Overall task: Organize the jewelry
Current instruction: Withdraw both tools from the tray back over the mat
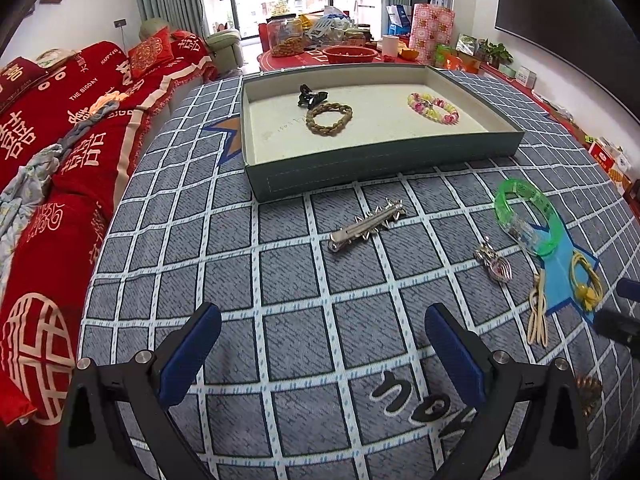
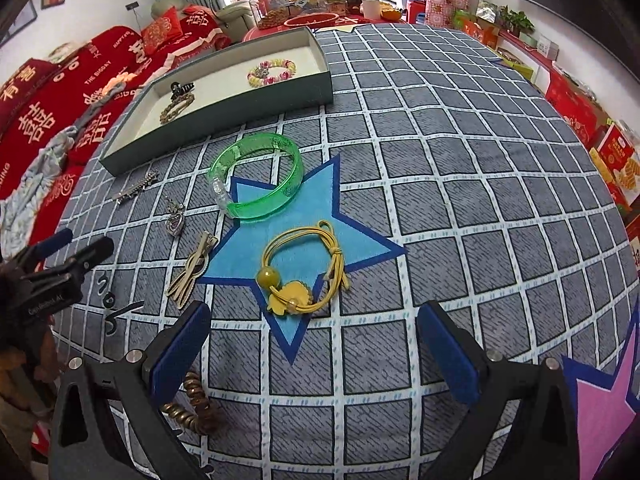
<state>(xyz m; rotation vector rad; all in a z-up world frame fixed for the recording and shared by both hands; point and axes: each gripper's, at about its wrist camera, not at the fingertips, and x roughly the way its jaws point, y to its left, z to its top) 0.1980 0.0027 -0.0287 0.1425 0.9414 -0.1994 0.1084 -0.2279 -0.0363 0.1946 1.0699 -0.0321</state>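
Your left hand-held gripper point(image 1: 322, 350) sits low in the frame, jaws spread wide, nothing between the blue pads. Your right hand-held gripper point(image 2: 314, 350) is the same: jaws wide apart, empty, low in its frame.

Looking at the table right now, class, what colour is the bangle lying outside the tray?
See-through green bangle, clearest in the right wrist view.
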